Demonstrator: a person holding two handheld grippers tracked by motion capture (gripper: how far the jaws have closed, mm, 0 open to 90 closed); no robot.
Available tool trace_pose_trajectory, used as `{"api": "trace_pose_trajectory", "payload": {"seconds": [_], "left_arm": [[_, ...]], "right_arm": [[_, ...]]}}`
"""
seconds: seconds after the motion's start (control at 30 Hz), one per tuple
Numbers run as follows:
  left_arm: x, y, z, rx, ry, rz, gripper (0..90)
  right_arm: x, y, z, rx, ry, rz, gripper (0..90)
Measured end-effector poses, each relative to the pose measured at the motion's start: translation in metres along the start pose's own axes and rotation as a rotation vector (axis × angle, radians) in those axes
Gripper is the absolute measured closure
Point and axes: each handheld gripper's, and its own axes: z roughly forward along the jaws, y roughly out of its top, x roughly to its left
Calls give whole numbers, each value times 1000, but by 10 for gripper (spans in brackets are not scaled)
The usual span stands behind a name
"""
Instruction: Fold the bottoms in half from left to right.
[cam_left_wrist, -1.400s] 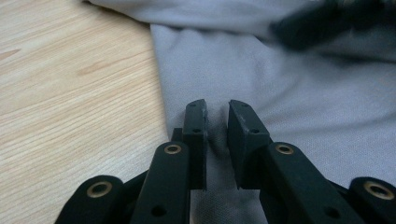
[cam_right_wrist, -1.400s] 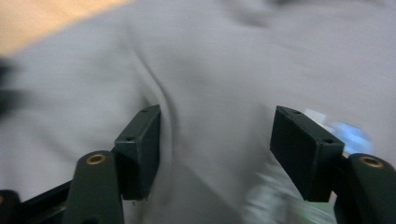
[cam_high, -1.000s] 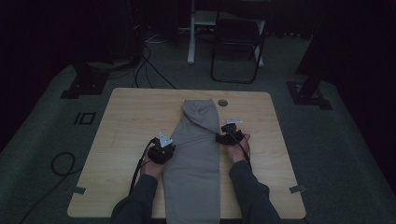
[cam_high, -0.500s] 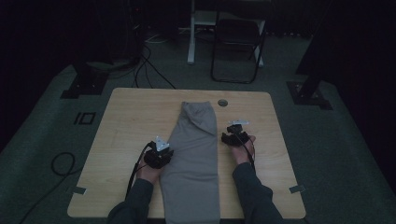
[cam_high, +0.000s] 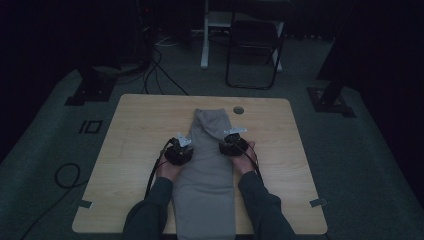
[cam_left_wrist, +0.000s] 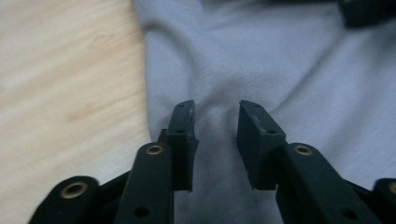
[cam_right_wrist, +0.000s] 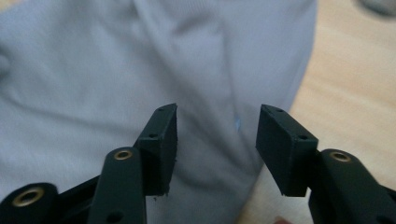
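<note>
A long grey folded cloth (cam_high: 207, 170) is laid down the middle of a light wooden table (cam_high: 130, 140), from near the far edge to the near edge, where it hangs over a little. It looks like a folded piece of clothing, but which kind cannot be told.

Two forearms in dark sleeves are seen coming in from the bottom of the high view, one on each side of the cloth. The left gripper (cam_high: 179, 150) is held at the left edge of the cloth, about halfway up. The right gripper (cam_high: 233, 143) is held at the right edge, a little farther up the table. Both are pointed forward and down at the cloth.

In the left gripper view, the left gripper (cam_left_wrist: 215, 135) is seen just inside the cloth's edge, with bare wood to one side. Its jaws have just been opening and are apart. A soft ridge of cloth lies in the gap, but it is not squeezed.

In the right gripper view, the right gripper (cam_right_wrist: 215, 140) is seen over the cloth's other edge. Its jaws have just been closing, yet a wide gap is left between them. Nothing is pinched there.

A small round hole (cam_high: 238, 109) is seen in the table near the far end of the cloth.
</note>
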Motion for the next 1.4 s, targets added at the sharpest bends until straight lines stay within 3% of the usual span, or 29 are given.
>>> {"api": "trace_pose_trajectory", "payload": {"seconds": [0.03, 0.13, 0.33, 0.5, 0.57, 0.63, 0.8, 0.87, 1.07, 1.13, 1.23, 1.3, 1.4], "left_arm": [[2, -3, -1, -8, -15, -26, 670], [2, -8, -8, -2, -26, -27, 680], [-9, -25, -28, 3, -45, -4, 689], [-22, -41, -47, 3, -58, 47, 703], [-23, -46, -51, 1, -68, 45, 703], [-21, -49, -53, -9, -77, 26, 703], [-21, -51, -53, -14, -72, 29, 702], [-21, -51, -54, -18, -68, 27, 702], [-23, -52, -55, -20, -62, 19, 702], [-24, -53, -56, -18, -63, 16, 701], [-23, -54, -59, -10, -70, 27, 697], [-21, -50, -60, -26, -69, 42, 642], [-16, -35, -64, -93, -57, 40, 611]], "right_arm": [[0, -3, -1, -14, 17, 13, 500], [-1, -9, -6, -17, 34, 21, 498], [9, -25, -23, -16, 64, -12, 499], [21, -36, -38, 6, 85, -44, 514], [27, -36, -40, 17, 77, -79, 505], [32, -31, -37, 6, 36, -116, 480], [35, -8, -14, 13, 8, -136, 434], [30, -2, -9, 16, 4, -107, 449], [-13, -3, -7, 41, -69, 117, 466], [-21, -6, -10, 46, -89, 139, 477], [-24, -9, -13, 53, -125, 125, 497], [-27, -10, -19, 14, -104, 137, 499], [-23, -5, -24, -40, -55, 120, 519]]}}
